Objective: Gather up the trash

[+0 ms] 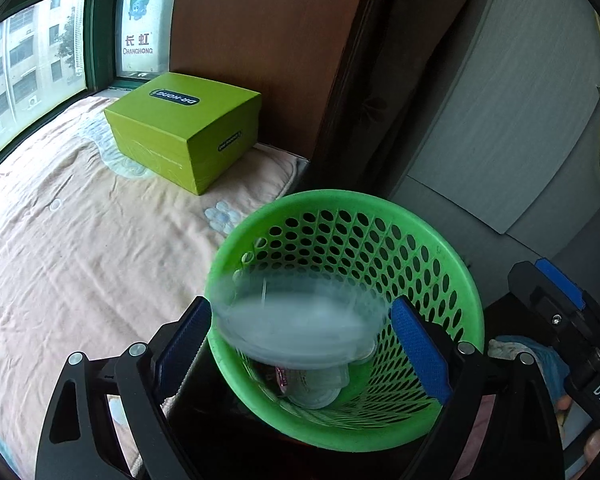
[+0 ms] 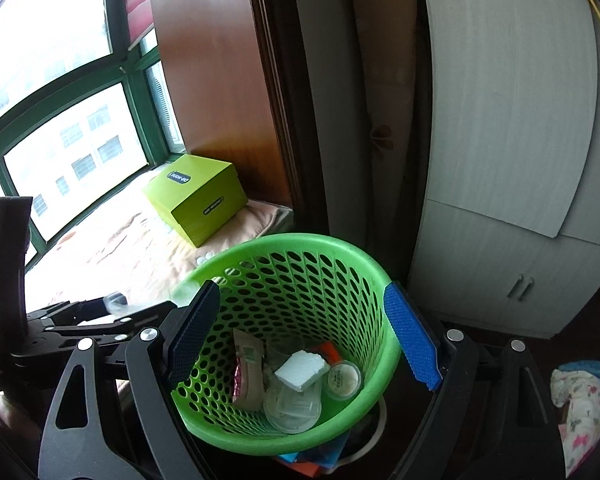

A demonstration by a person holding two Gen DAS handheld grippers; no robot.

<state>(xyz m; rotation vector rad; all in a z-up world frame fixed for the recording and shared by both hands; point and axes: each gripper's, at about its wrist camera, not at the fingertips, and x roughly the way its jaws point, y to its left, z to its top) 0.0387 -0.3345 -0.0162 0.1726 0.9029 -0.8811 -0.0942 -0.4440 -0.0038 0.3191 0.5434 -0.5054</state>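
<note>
Left wrist view shows the left tongs (image 1: 300, 344) spread wide over the green basket (image 1: 452, 280), with a clear plastic lid (image 1: 296, 332) blurred between the blue pads (image 1: 420, 356). The lid seems clear of both pads, so I judge it released and dropping into the basket. No earlier picture is given, so that reading rests on the blur alone. To do this step well, keep the left tongs centred above the basket mouth until the lid is past the rim, since it is wide and light and could catch the near edge and tip out onto the bed cover (image 1: 60, 260) to the left of the tongs. Right wrist view has the right tongs (image 2: 304, 332) also spread and empty, straddling the basket (image 2: 384, 280) without touching it; below them lie a foam block (image 2: 300, 370), a wrapper (image 2: 246, 368) and a small cup (image 2: 343, 378). Beyond both tongs sits a green box (image 1: 180, 128), untouched.
</note>
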